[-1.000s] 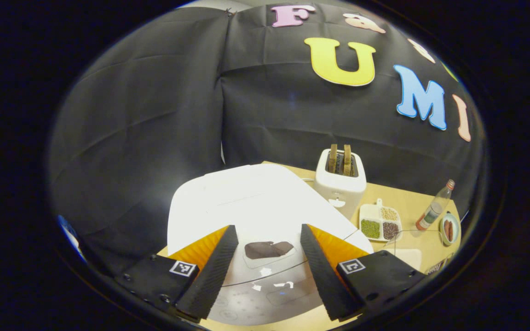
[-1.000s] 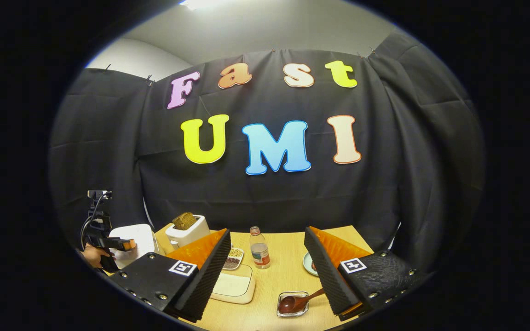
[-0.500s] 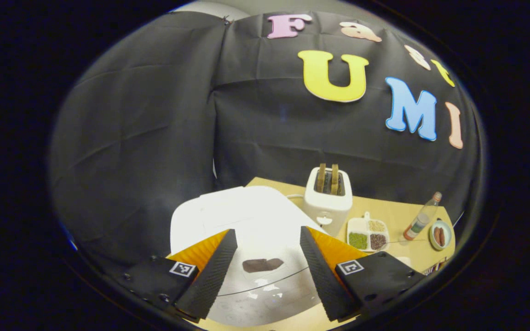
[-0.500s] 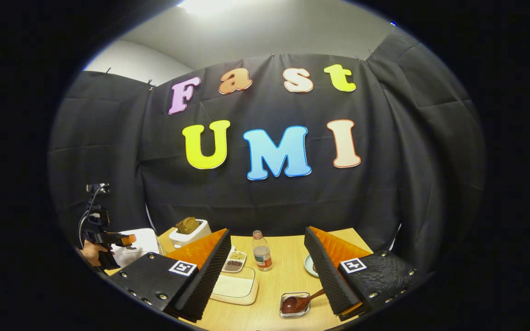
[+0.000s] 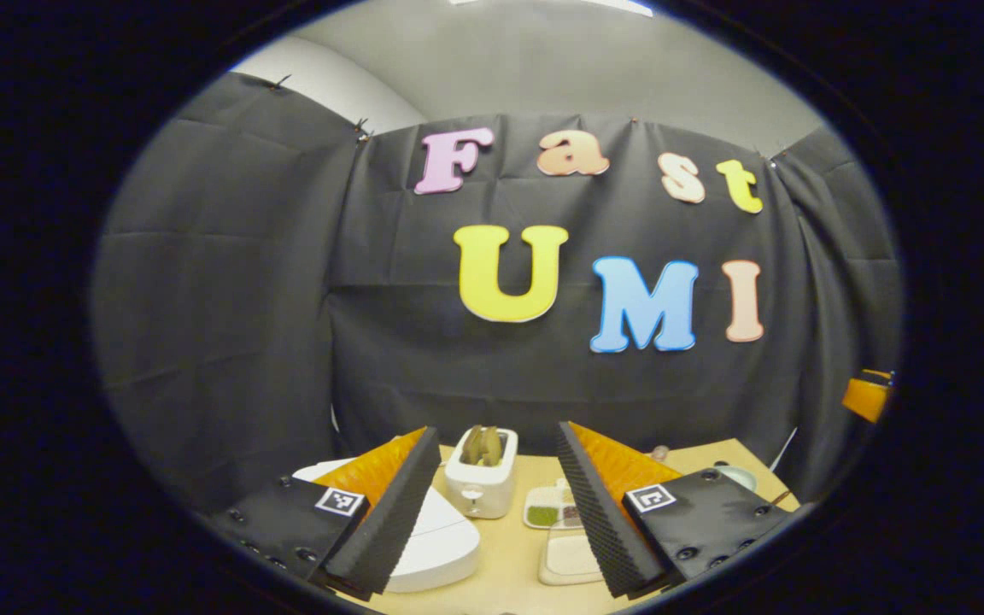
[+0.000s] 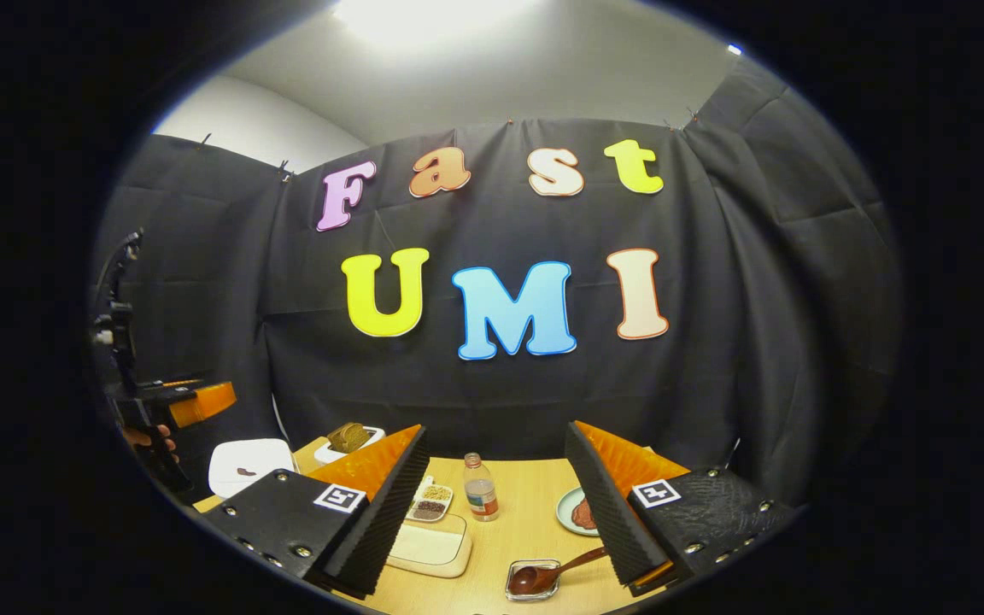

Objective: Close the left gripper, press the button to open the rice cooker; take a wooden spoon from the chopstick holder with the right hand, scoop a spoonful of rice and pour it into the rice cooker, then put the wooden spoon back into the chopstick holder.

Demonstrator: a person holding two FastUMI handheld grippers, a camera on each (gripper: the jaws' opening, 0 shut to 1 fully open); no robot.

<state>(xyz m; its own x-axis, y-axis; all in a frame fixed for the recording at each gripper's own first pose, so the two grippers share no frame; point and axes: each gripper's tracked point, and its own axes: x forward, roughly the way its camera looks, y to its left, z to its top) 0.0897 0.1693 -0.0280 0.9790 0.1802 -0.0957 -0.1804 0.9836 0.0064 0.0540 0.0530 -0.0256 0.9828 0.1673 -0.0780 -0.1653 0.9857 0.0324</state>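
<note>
The white rice cooker (image 5: 436, 547) sits with its lid down at the table's left, below and beyond my left gripper (image 5: 496, 436), which is open and holds nothing. The right gripper view shows the rice cooker (image 6: 244, 465) at far left, with the left gripper (image 6: 219, 397) raised above it in a hand (image 6: 146, 440). My right gripper (image 6: 496, 431) is open and empty above the table's front. A dark wooden spoon (image 6: 543, 576) lies in a small clear holder (image 6: 519, 591) just inside its right finger. A shallow white rice container (image 6: 428, 547) lies by its left finger.
A white toaster (image 5: 481, 483) with bread stands behind the cooker. Beside it are a divided tray (image 6: 428, 504) of beans, a small bottle (image 6: 481, 489) and a plate (image 6: 577, 512) with food. An orange gripper part (image 5: 866, 397) shows at the far right.
My left gripper has risen and pulled back from just over the cooker's lid, tilting up toward the wall; it stays open. The right gripper has tilted slightly upward.
</note>
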